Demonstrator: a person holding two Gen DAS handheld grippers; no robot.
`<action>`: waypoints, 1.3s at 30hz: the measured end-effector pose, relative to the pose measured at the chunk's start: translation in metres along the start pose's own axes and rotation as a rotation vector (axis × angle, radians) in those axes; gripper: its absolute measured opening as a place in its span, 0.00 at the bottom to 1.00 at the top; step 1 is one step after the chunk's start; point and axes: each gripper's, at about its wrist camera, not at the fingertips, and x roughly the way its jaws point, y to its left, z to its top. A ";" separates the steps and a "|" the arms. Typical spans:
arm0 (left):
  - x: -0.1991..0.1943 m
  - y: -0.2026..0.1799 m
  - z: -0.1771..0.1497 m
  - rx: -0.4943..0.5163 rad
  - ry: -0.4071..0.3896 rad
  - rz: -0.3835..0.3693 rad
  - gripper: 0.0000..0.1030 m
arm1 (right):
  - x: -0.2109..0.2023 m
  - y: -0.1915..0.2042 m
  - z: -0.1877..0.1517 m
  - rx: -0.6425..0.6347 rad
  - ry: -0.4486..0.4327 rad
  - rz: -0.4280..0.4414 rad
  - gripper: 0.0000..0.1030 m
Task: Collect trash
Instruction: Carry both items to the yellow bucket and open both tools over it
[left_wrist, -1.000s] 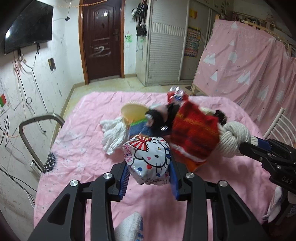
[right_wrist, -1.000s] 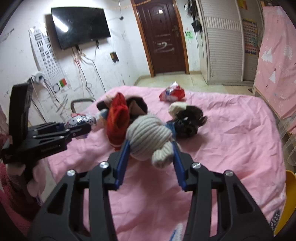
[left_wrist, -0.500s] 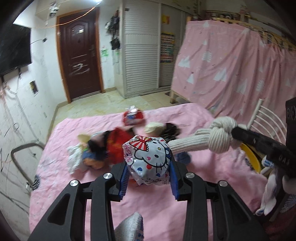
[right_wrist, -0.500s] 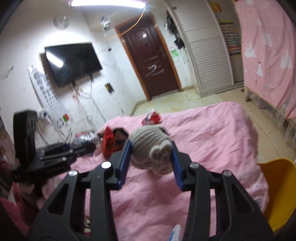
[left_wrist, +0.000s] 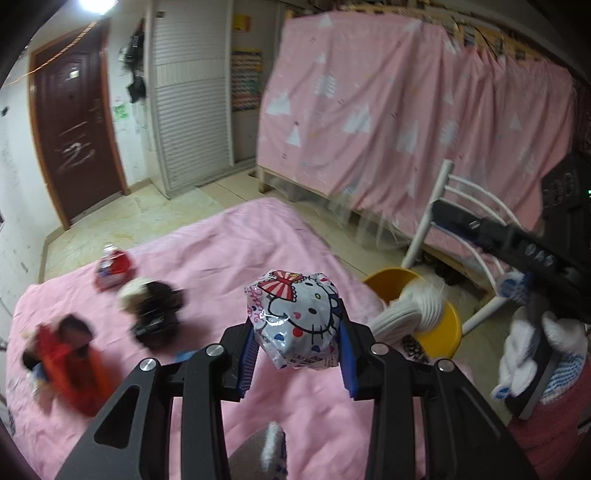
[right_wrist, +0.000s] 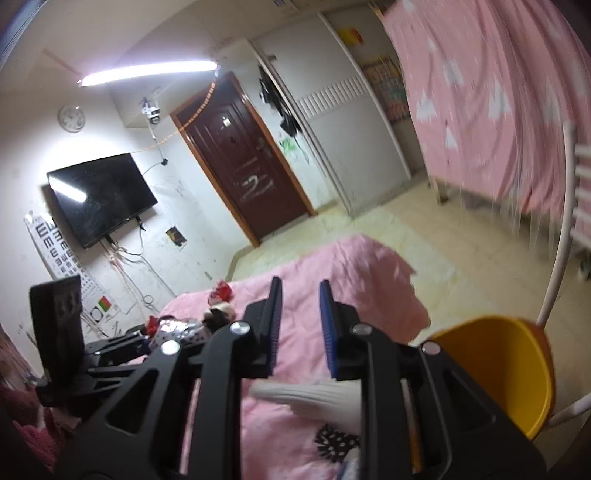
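Note:
My left gripper is shut on a Hello Kitty snack bag and holds it above the pink bed. A yellow bin stands at the bed's right edge, and a cream knitted rope toy is dropping into it. My right gripper is open and empty above the bin; the rope toy shows blurred below its fingers. A red wrapper lies on the far side of the bed.
A black and white plush and a red-clothed doll lie on the bed. A white metal chair stands behind the bin. A pink curtain hangs at the right. A brown door and a TV are beyond.
Both grippers have swung right toward the yellow bin. The right gripper has opened and let go of the rope toy, which now falls into the bin. The left still holds the bag.

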 end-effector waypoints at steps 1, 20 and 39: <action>0.008 -0.007 0.002 0.007 0.009 -0.005 0.27 | 0.006 -0.008 -0.002 0.016 0.015 -0.001 0.19; 0.121 -0.136 0.020 0.216 0.236 -0.211 0.59 | -0.093 -0.142 0.009 0.258 -0.226 -0.136 0.53; 0.044 -0.084 0.015 0.121 0.050 -0.093 0.70 | -0.036 -0.078 -0.001 0.090 -0.076 -0.129 0.82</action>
